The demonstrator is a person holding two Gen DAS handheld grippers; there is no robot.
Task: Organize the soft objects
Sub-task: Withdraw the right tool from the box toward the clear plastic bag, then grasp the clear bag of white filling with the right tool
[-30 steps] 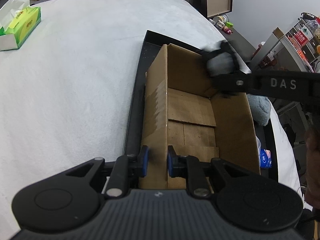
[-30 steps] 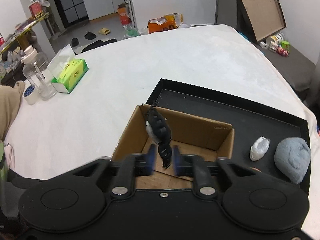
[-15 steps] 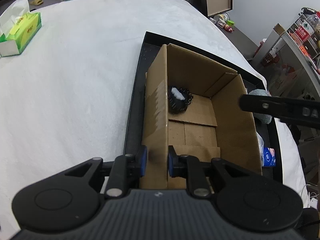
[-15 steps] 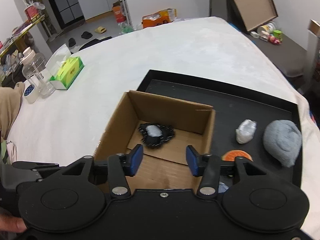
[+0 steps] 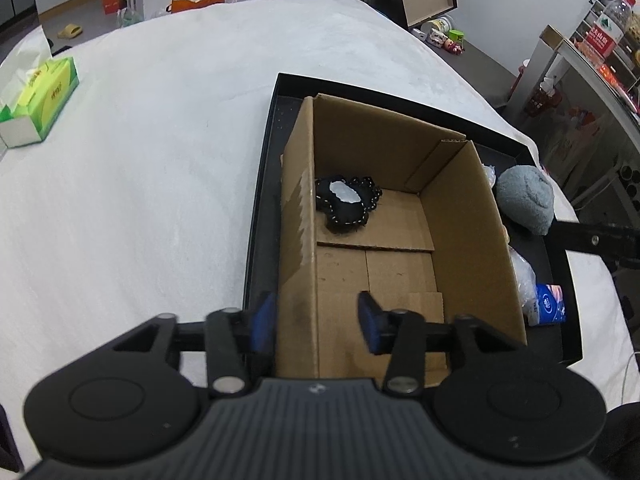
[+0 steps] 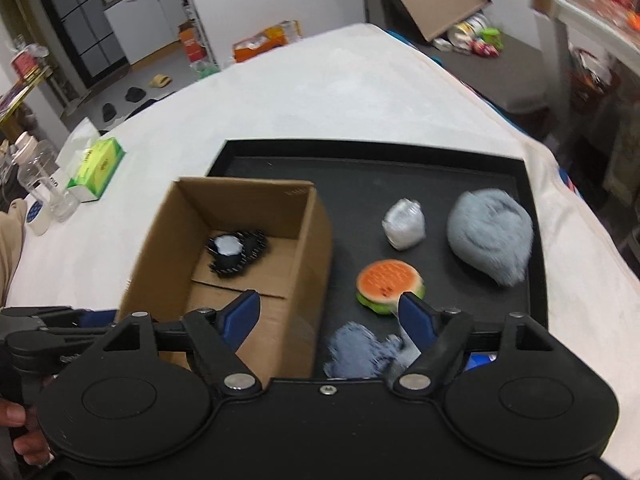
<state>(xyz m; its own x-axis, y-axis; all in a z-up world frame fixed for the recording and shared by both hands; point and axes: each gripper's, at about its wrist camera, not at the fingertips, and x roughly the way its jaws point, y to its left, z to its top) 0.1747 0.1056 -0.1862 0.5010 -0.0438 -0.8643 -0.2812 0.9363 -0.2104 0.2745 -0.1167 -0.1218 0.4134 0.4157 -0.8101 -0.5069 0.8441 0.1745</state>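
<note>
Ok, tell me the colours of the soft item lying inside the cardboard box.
Black with white stitching and a white patch; clearest in the left wrist view.

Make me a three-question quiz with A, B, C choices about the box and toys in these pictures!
1. Where is the black toy?
A. in the box
B. on the tray
C. on the tissue box

2. What colour is the burger toy's top?
A. blue
B. orange
C. white

3. How is the right tool?
A. shut on a toy
B. open, empty
C. shut on the box

Answers: 1 A, it lies on the box floor. 2 B, orange over a green layer. 3 B, its blue pads stand apart around nothing.
</note>
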